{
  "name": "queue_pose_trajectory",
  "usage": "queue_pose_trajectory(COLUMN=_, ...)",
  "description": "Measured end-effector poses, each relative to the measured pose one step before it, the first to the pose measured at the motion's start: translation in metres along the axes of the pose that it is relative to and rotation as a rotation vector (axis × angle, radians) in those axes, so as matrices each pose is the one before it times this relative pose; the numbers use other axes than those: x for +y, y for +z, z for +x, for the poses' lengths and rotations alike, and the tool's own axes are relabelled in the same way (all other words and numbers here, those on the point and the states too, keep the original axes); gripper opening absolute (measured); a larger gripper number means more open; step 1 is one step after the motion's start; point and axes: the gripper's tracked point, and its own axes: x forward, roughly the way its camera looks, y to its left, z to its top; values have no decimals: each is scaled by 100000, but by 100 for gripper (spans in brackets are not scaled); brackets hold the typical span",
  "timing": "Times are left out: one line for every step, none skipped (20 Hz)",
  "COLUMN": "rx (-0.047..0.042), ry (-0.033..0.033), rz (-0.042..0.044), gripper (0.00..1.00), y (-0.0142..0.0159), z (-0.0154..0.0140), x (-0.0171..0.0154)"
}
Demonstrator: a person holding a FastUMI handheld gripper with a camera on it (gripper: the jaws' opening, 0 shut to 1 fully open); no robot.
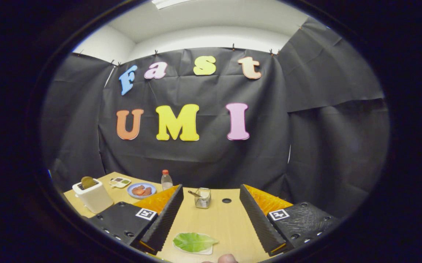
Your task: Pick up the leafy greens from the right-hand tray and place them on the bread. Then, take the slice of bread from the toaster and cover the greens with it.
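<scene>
Lying between the wide-spread fingers of the gripper (211,219) is the leaf (194,241) — toaster (92,195) well left of it, bread (87,181) inside.

Claw-mounted fisheye, low over the table (218,219), facing the booth's cloth wall (203,153).

Black cloth wall (203,157), wooden table (222,223)

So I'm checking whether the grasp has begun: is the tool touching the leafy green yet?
Apart. In the gripper view the tool is open, its fingers spread wide, and the leafy green lies between them on the table with bare wood on both sides.
</scene>
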Motion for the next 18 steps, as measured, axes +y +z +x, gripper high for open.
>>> queue_pose_trajectory(rx=1940, ry=-315, rz=470, gripper=95, y=-1116, z=268, x=-356)
queue_pose_trajectory(rx=1952, ry=-42, rz=452, gripper=95, y=-1320, z=176, x=-254)
queue_pose_trajectory(rx=2239, ry=318, rz=504, gripper=95, y=-1301, z=386, x=-197)
queue_pose_trajectory(rx=2246, ry=749, rz=588, gripper=95, y=-1432, z=521, x=-63)
queue_pose_trajectory(rx=2645, ry=843, rz=1028, gripper=95, y=-1511, z=635, x=-60)
queue_pose_trajectory(rx=2751, ry=526, rz=1199, gripper=95, y=-1515, z=795, x=-115)
queue_pose_trajectory(rx=2706, ry=352, rz=1053, gripper=95, y=-1599, z=835, x=-223)
queue_pose_trajectory(rx=2412, ry=61, rz=1097, gripper=95, y=-1480, z=887, x=-194)
queue_pose_trajectory(rx=2167, ry=699, rz=1138, gripper=95, y=-1467, z=1002, x=-186)
queue_pose_trajectory(rx=2475, ry=188, rz=1113, gripper=96, y=-1447, z=933, x=-179)
queue_pose_trajectory(rx=2328, ry=55, rz=1109, gripper=96, y=-1437, z=1096, x=-350)
queue_pose_trajectory(rx=3068, ry=-66, rz=1025, gripper=96, y=-1519, z=1032, x=-369)
queue_pose_trajectory(rx=2983, ry=96, rz=1215, gripper=96, y=-1430, z=1155, x=-327)
queue_pose_trajectory(rx=3159, ry=380, rz=972, gripper=96, y=-1478, z=1025, x=-314)
queue_pose_trajectory(rx=3163, ry=121, rz=774, gripper=96, y=-1245, z=1007, x=-249)
queue_pose_trajectory(rx=2668, ry=535, rz=767, gripper=96, y=-1114, z=1018, x=-92)
queue_pose_trajectory(rx=2722, ry=939, rz=236, gripper=96, y=-878, z=980, x=70)
queue_pose_trajectory(rx=2308, ry=1220, rz=-6, gripper=96, y=-828, z=774, x=142)
